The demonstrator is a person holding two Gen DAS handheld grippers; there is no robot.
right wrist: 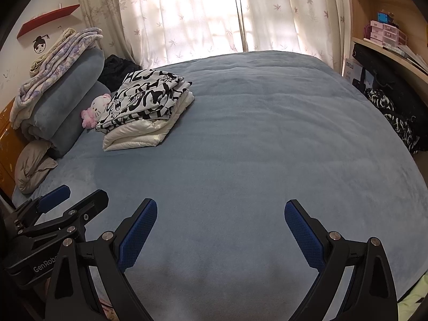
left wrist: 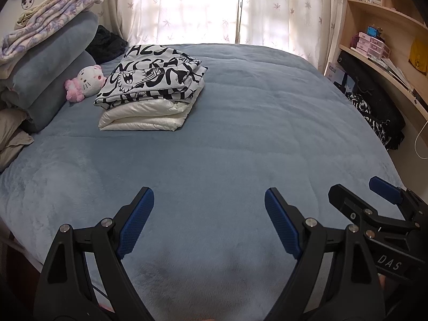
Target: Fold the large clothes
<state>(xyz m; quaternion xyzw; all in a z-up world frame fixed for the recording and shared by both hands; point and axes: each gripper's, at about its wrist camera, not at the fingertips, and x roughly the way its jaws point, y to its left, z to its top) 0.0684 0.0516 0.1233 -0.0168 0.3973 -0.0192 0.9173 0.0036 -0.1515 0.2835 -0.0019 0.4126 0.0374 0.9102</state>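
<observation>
Bedroom, daylight through pale leaf-print curtains (left wrist: pixel 187 8) at far side; blue fleece bed (left wrist: pixel 240 139) filling most of both views; surface mostly bare from near edge to middle.

Folded clothes stack toward far-left part of bed: black-and-white graphic garment (left wrist: pixel 152 77) lying on top of folded white puffy garment (left wrist: pixel 144 115); both flat, edges roughly squared; same stack in right wrist view (right wrist: pixel 145 99); well apart from both tools.

Pink-and-white plush cat (left wrist: pixel 87 81) just left of stack, touching or nearly touching it, cannot tell which; leaning against rolled grey-blue bedding (left wrist: pixel 53 61) piled at left edge; lilac floral blanket (left wrist: pixel 48 24) draped over that pile; dark fluffy item (left wrist: pixel 107 42) at far-left corner behind stack; beige pillow (right wrist: pixel 32 165) at left edge, nearer.

Wooden shelving (left wrist: pixel 382 13) beyond right edge of bed; pink drawer boxes (left wrist: pixel 371 44) on a shelf; black patterned fabric (left wrist: pixel 374 115) hanging below.

Left tool (left wrist: pixel 209 222) over near edge of bed, blue pads spread wide, nothing between them, not touching fabric as far as visible.

Right tool (right wrist: pixel 220 235) beside it over near edge, pads likewise spread wide and empty; also seen at lower right of left wrist view (left wrist: pixel 358 195).
</observation>
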